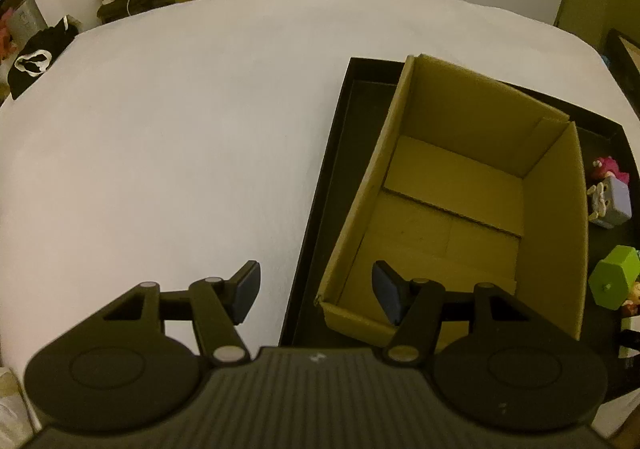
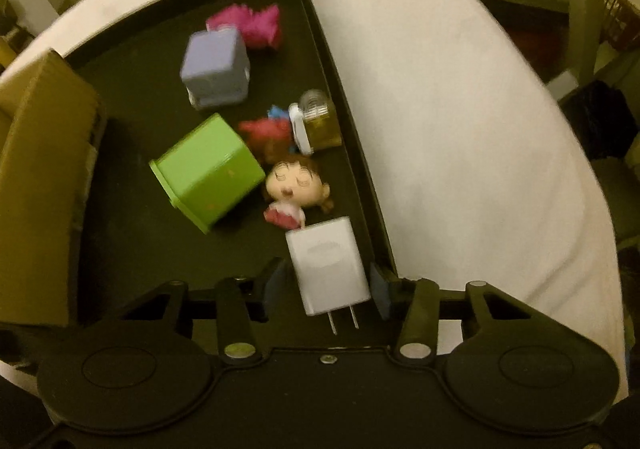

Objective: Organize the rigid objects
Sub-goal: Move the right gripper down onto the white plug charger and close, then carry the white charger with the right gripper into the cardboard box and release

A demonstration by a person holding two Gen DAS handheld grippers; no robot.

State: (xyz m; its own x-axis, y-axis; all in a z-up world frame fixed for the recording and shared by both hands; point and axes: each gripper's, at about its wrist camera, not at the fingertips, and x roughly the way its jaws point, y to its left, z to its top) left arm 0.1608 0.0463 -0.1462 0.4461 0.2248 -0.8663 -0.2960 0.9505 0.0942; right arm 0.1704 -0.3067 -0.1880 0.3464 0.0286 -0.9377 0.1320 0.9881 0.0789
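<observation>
In the right wrist view a black tray (image 2: 320, 49) holds a white charger plug (image 2: 328, 269), a doll figure (image 2: 296, 189), a green box (image 2: 204, 173), a purple cube (image 2: 216, 69), a pink toy (image 2: 256, 25), a red toy (image 2: 264, 129) and a small bottle (image 2: 320, 121). My right gripper (image 2: 326, 287) straddles the charger; the right pad is at its side and a slim gap shows at the left pad. In the left wrist view my left gripper (image 1: 316, 295) stands open over the near left corner of a cardboard box (image 1: 452, 185), whose inside shows nothing.
The cardboard box stands in the left part of the black tray (image 1: 332, 153), which lies on a white round table (image 1: 180, 129). The green box (image 1: 614, 283) and purple cube (image 1: 612, 201) lie right of the cardboard box. Room clutter lies beyond the table's far edge.
</observation>
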